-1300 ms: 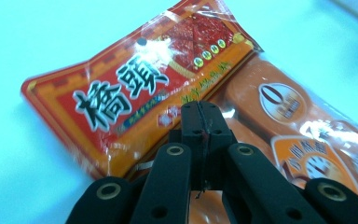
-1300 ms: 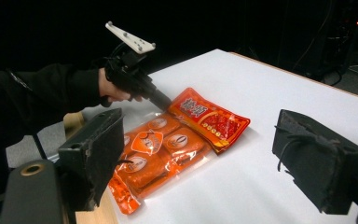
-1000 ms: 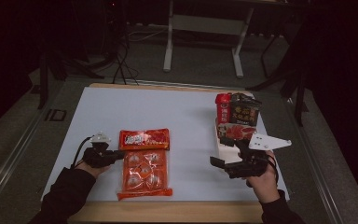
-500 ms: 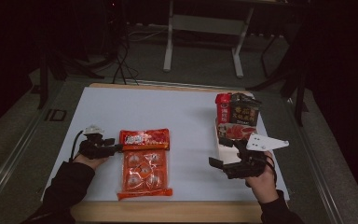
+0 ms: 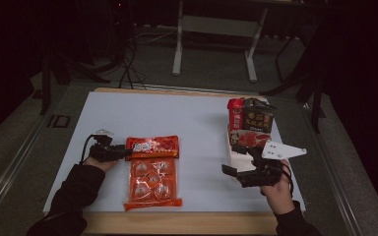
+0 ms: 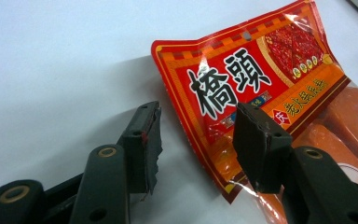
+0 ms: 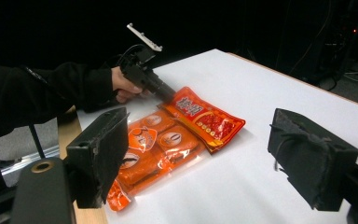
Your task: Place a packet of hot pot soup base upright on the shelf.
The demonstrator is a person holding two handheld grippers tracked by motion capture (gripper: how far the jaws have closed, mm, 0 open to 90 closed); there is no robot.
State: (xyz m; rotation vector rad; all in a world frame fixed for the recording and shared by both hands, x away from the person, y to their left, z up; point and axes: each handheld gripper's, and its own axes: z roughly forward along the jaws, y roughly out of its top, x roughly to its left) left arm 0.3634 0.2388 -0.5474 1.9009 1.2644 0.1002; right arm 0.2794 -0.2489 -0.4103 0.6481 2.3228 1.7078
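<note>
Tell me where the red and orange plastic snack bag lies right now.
In the high view, the red and orange plastic snack bag lies flat on the white table, left of centre near the front edge. The left gripper straddles its top-left edge, jaws apart.

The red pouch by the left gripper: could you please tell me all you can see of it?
The red pouch is glossy plastic film, lying flat on the white table. Its red-and-orange header carries black characters; the clear lower part shows orange packets inside. The header's near corner lifts slightly. The left gripper has been opening and now straddles that edge, one jaw over the header; whether it touches is unclear.
</note>
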